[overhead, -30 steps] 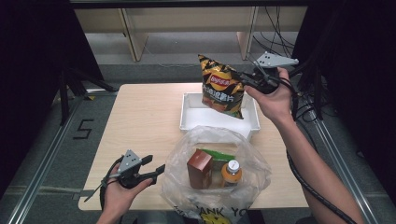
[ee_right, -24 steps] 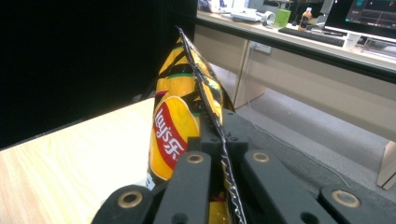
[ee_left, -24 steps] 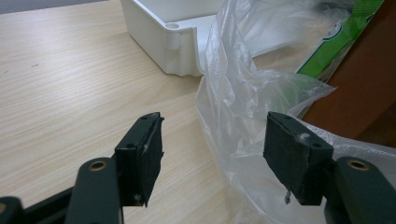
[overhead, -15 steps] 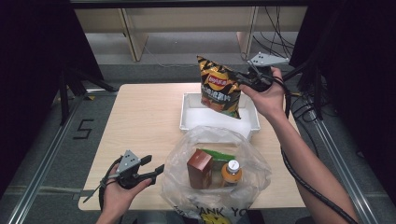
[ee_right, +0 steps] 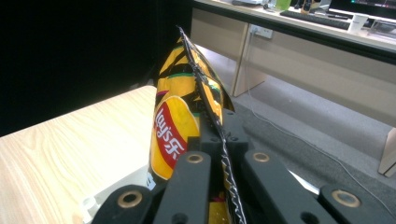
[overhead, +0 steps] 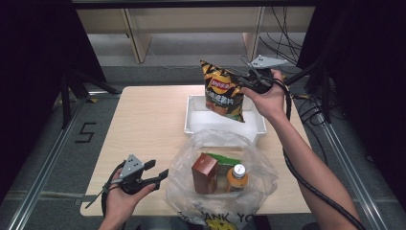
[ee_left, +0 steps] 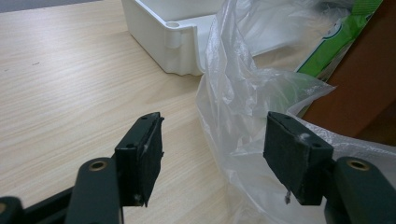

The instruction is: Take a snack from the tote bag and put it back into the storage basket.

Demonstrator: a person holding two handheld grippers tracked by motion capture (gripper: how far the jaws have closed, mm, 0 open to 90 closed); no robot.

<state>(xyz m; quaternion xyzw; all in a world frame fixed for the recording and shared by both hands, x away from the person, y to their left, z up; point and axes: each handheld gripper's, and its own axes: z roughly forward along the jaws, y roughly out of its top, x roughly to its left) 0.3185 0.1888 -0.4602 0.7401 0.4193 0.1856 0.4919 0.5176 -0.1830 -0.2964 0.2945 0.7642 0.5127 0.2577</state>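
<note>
Yellow-and-black foil, a crisp bag point(overhead: 224, 93), hangs in the air above the far side of a white tray point(overhead: 194, 125), pinched along its crimped side seam by the right gripper point(overhead: 244, 82), whose jaws are closed tight on that seam (in the right gripper view the seam point(ee_right: 212, 119) runs straight up between them). The bag hangs upright, its lower edge just over the tray's open interior and not resting on anything. This looks like the carrying step of unpacking groceries into the tray; the next move would seem to call for lowering the bag until it settles inside the tray walls, then parting the jaws. Nearer the person, a clear plastic shopping bag point(overhead: 258, 165) sits on the wooden counter point(overhead: 143, 124), holding a brown carton point(overhead: 204, 173) and an orange-capped bottle point(overhead: 237, 176). The left gripper point(overhead: 160, 175) waits just beside that plastic bag, jaws spread apart and empty, the plastic film point(ee_left: 233, 102) lying ahead between them.
</note>
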